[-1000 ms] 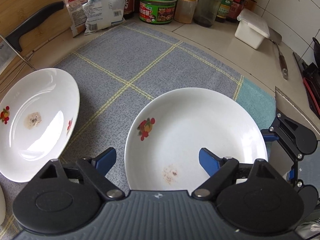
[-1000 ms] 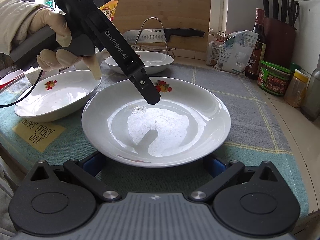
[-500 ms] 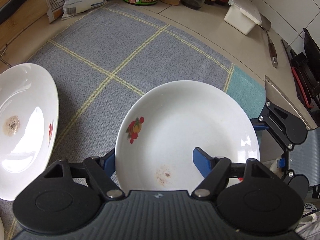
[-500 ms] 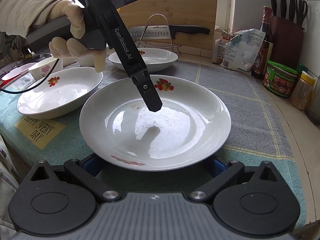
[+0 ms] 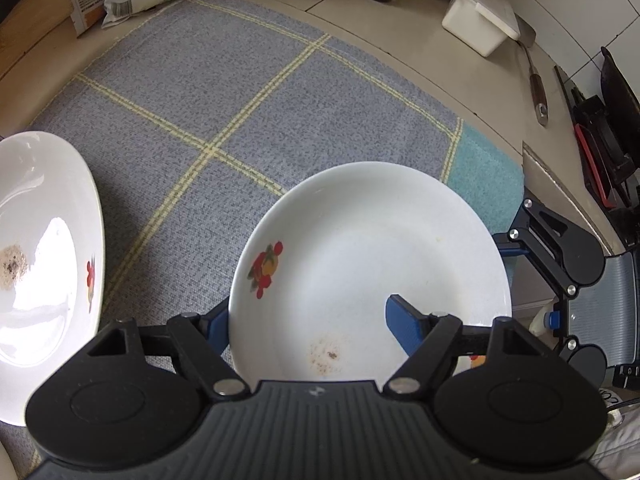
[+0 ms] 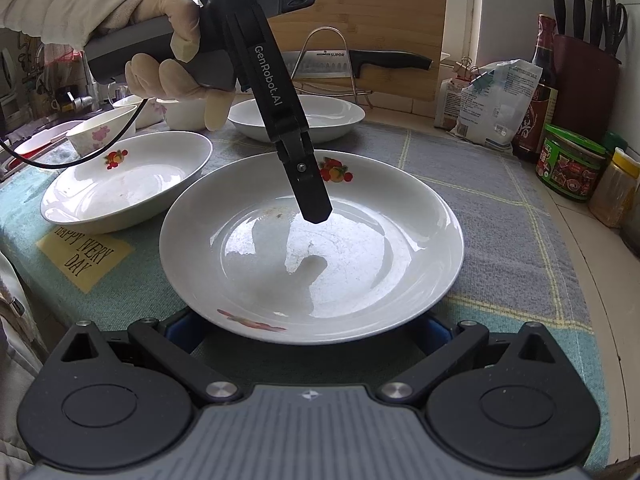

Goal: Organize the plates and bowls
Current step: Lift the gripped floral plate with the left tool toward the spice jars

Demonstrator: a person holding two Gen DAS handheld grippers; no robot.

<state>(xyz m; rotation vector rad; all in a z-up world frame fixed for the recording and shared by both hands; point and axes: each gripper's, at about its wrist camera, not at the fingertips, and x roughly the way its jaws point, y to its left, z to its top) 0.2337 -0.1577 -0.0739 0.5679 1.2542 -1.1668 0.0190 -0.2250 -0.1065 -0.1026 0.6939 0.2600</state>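
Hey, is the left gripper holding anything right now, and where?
Yes: the left gripper clamps the white plate by its rim, one finger inside, one outside.

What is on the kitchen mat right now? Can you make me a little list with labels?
Front plate: white, fruit pictures on the rim, a few brown crumbs inside, on the checked mat
Left gripper: shut across the front plate's rim, one finger inside, one outside
Right gripper: open, fingers low at the front plate's near edge
Left plate: white, fruit picture, sitting alone
Back plate: white, sitting alone
Small bowl: pink flower, far left
Stacked yet: no
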